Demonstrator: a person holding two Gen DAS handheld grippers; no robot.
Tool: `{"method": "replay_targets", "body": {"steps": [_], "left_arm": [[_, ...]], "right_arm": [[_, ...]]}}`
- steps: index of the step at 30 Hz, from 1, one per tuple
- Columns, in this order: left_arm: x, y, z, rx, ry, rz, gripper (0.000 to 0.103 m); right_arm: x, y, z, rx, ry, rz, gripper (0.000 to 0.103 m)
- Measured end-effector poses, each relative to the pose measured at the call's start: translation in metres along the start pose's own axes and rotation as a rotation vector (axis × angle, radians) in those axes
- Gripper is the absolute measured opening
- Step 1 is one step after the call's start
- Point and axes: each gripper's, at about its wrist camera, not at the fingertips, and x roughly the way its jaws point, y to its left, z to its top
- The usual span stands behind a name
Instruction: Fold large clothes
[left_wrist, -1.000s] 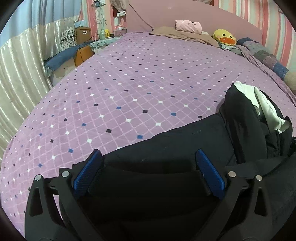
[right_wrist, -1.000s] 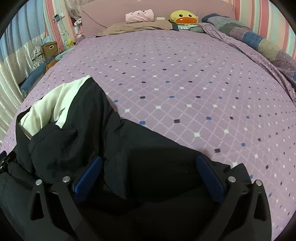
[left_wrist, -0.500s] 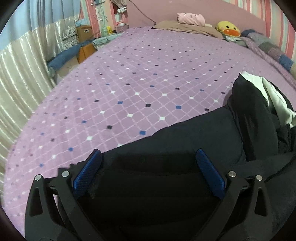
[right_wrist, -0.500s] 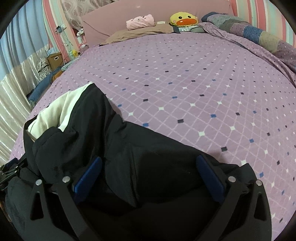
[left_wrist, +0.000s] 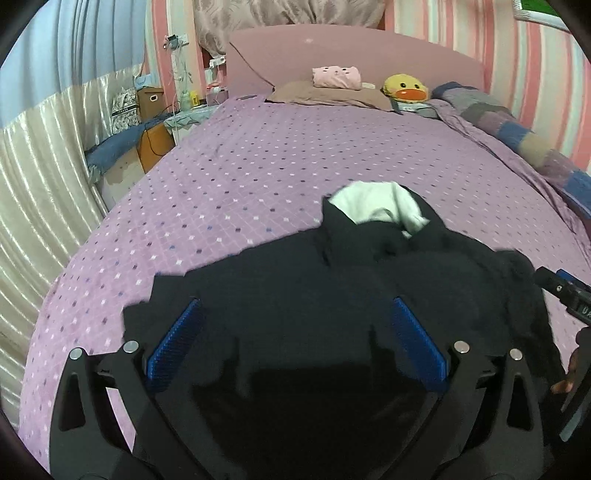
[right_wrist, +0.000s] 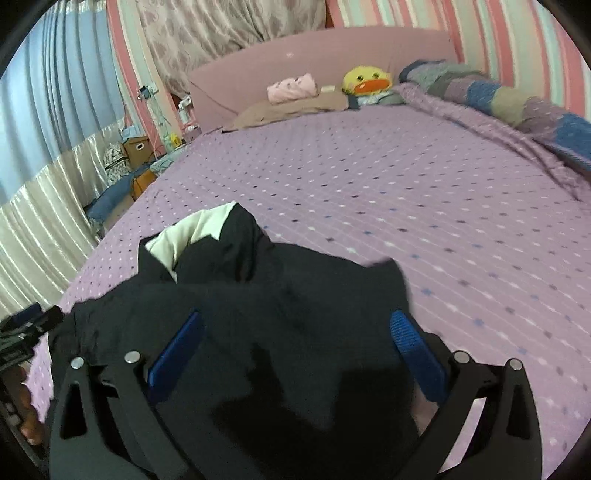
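A large black garment (left_wrist: 303, 295) with a white lining (left_wrist: 376, 205) lies bunched on the purple patterned bed (left_wrist: 258, 177). My left gripper (left_wrist: 295, 332) is open, its blue pads wide apart over the garment's near left part. My right gripper (right_wrist: 295, 339) is also open above the garment (right_wrist: 277, 306), whose white lining (right_wrist: 192, 232) shows at upper left. The right gripper shows at the left wrist view's right edge (left_wrist: 569, 299). The left gripper shows at the right wrist view's left edge (right_wrist: 26, 332). The garment's near edge is hidden under both grippers.
At the headboard lie a brown pillow (left_wrist: 332, 94), a pink plush (left_wrist: 336, 77) and a yellow duck plush (left_wrist: 406, 88). A patchwork quilt (left_wrist: 517, 136) runs along the bed's right side. Boxes and clutter (left_wrist: 147, 103) stand by the curtain left of the bed.
Both grippers have pulled back and tilted up, so more of the room and headboard shows. The garment now looks farther away and each gripper appears in the other's view.
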Motion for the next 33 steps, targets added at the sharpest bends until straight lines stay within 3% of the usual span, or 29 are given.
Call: {"method": "replay_targets", "body": {"steps": [8,20,33], "left_arm": [[-0.07,-0.004,-0.074,-0.01,0.053,-0.011,0.1],[-0.126,0.024,-0.153,-0.084,0.129,-0.015,0.1],[-0.15,0.076,-0.258,-0.117,0.201,0.095,0.1]], "right_arm": [[-0.066,-0.001,-0.056,-0.009,0.018,-0.02,0.101],[-0.13,-0.001,-0.12,-0.043,0.057,-0.089,0.101],[-0.184,-0.023,-0.196,-0.064,0.078,-0.12,0.101]]}}
